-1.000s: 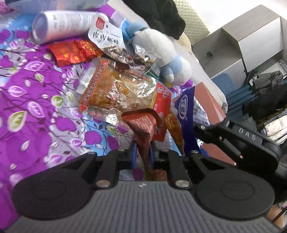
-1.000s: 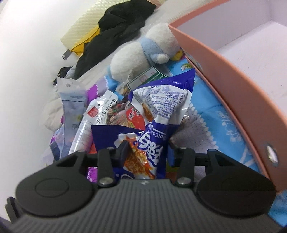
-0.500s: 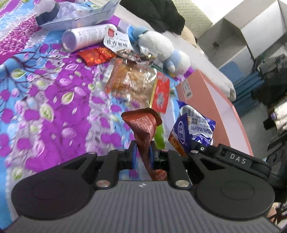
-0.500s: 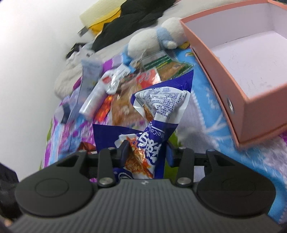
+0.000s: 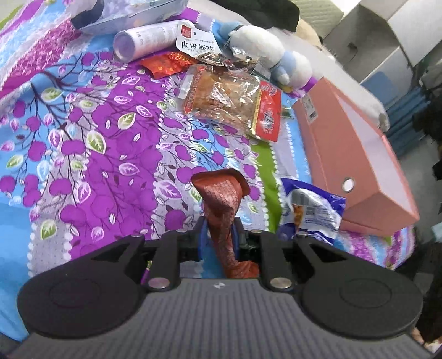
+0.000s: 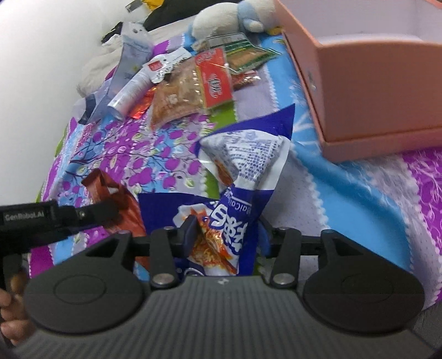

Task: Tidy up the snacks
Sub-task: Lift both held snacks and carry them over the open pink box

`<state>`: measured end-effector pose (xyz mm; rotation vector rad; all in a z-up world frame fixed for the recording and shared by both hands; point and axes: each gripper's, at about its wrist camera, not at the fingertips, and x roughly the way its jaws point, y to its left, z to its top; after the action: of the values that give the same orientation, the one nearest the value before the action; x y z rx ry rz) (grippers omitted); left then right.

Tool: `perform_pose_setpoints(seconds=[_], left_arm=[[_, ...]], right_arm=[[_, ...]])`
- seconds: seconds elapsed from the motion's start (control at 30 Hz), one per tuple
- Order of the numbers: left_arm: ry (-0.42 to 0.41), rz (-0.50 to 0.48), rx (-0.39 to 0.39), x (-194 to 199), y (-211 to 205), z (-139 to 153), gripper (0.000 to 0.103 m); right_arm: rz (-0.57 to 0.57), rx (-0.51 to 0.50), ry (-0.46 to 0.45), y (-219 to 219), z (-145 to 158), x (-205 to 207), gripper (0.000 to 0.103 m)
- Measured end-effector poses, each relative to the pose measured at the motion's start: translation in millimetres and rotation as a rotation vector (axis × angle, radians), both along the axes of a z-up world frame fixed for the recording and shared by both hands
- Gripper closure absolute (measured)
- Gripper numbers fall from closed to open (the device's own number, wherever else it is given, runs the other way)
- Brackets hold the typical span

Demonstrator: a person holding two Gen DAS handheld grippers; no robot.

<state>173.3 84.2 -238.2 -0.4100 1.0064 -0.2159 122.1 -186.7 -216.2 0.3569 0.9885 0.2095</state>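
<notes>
Purple-and-blue floral bedspread (image 5: 91, 154) carries everything you see. Your left gripper (image 5: 219, 234) has the reddish-brown snack packet (image 5: 221, 198) standing between its blue pads; the jaws have just been opening, and whether the pads still press the packet cannot be told. Your right gripper (image 6: 226, 234) has the blue-and-white snack bag (image 6: 243, 176) between its fingers; these jaws have also just been opening, and a gap shows at the right pad. Both packets hang above the bedspread, close to the near corner of the pink box (image 6: 381, 91), which lies open, its white inside bare where visible. Toward the far edge of the bedspread lies a loose pile: a clear bag of orange snacks with a red end (image 5: 232, 102), a small red foil packet (image 5: 165, 65), a white tube (image 5: 146, 38) and a white-and-blue plush toy (image 5: 265, 52). Nothing stands between the grippers and the box. Dark clothing (image 5: 262, 11) lies beyond the plush; grey cabinets (image 5: 386, 36) stand past the bed.
</notes>
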Motion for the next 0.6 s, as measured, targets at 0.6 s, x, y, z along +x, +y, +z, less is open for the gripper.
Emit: perform_pose_setpoints(seconds=[0.6], left_arm=[[0.012,0.166,0.064,-12,-26,-7,0.027]], right_arm=[[-0.106,-0.063,-0.093,-2,0,-15,0.021]])
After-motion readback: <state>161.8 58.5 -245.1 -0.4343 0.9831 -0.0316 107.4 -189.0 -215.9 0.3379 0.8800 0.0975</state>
